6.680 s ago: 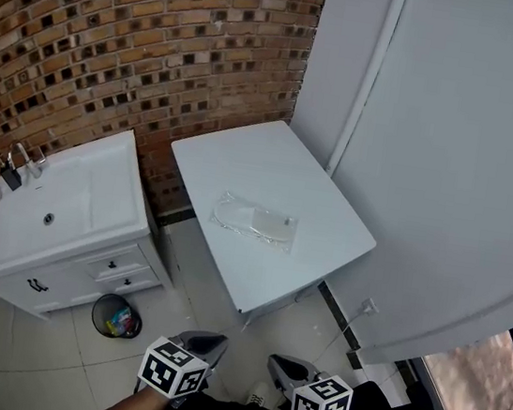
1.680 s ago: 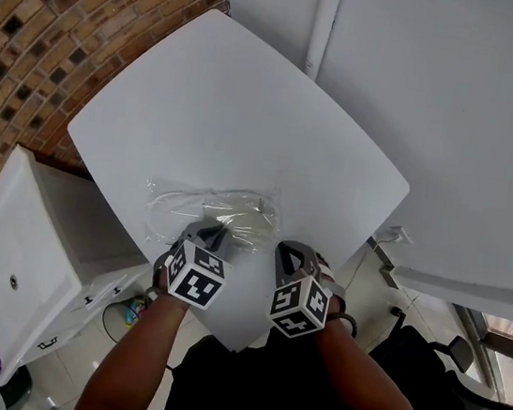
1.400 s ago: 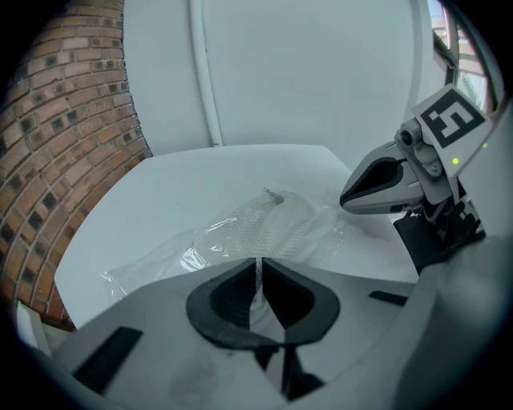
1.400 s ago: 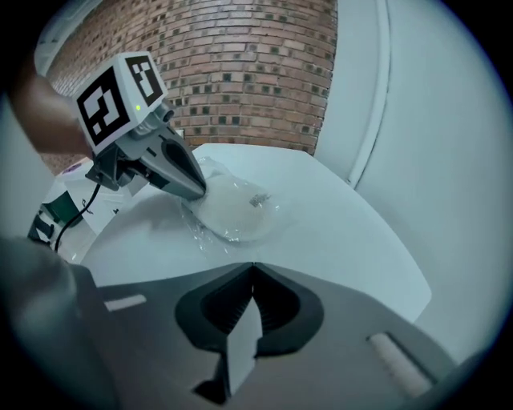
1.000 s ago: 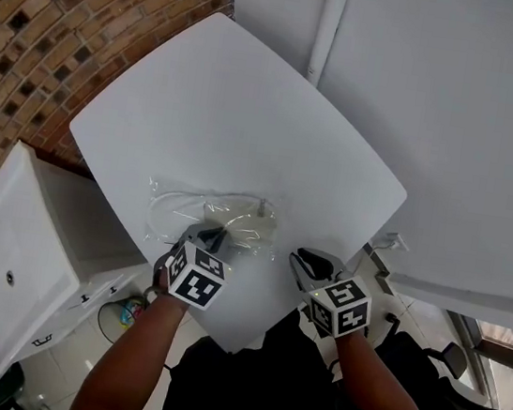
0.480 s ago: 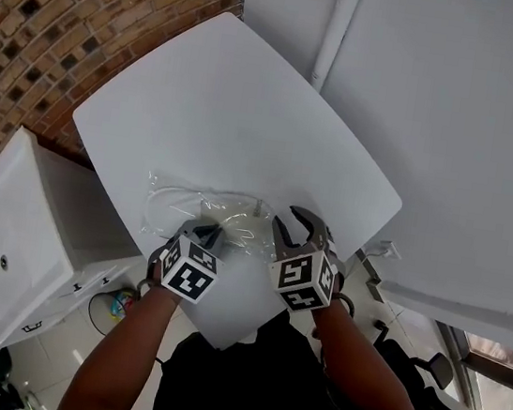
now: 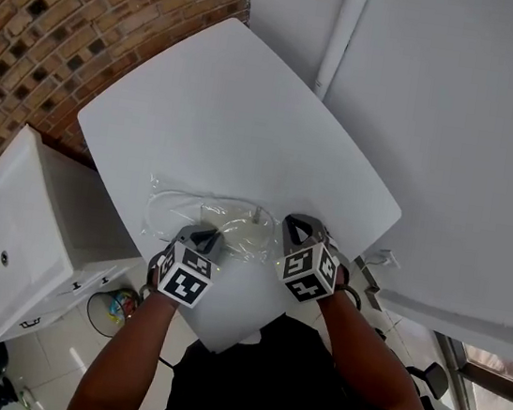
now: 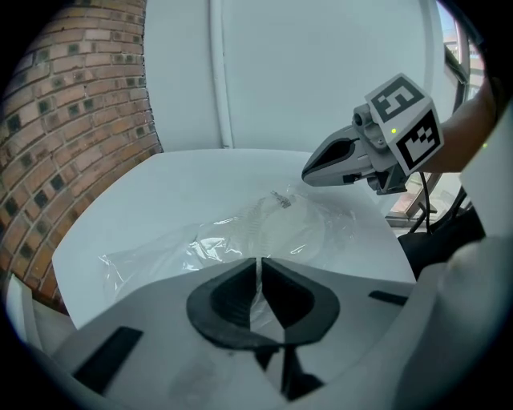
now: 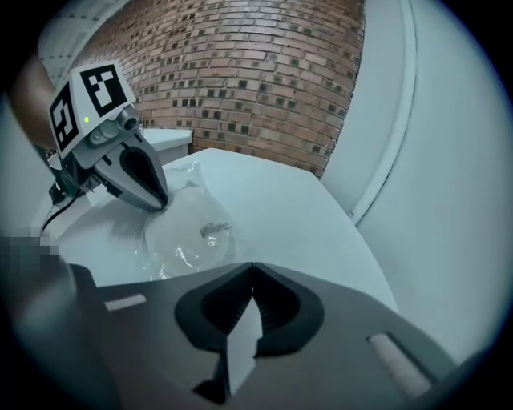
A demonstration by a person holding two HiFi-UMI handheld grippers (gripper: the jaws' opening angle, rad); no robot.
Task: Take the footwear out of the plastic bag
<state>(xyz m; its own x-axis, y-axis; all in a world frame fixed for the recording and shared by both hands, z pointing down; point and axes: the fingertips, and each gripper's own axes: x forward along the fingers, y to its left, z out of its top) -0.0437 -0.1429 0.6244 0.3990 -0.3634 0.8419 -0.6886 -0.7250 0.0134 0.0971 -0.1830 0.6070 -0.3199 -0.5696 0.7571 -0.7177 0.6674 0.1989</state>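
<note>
I see pale flat footwear (image 8: 282,234) inside the clear plastic bag (image 7: 175,209) on the white tabletop (image 7: 232,111), my left tongs (image 7: 201,235) pinching the bag's near edge, my right tongs (image 7: 297,226) clenched at its right end, perhaps on nothing, so pulling may drag everything.

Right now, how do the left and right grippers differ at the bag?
Grip: the left gripper has its jaws shut on the plastic bag; the right gripper has jaws that have just been closing and are shut, with nothing seen between them. Place: the left gripper is at the bag's near edge, the right gripper at its right end. Shared: both point down toward the white table.
</note>
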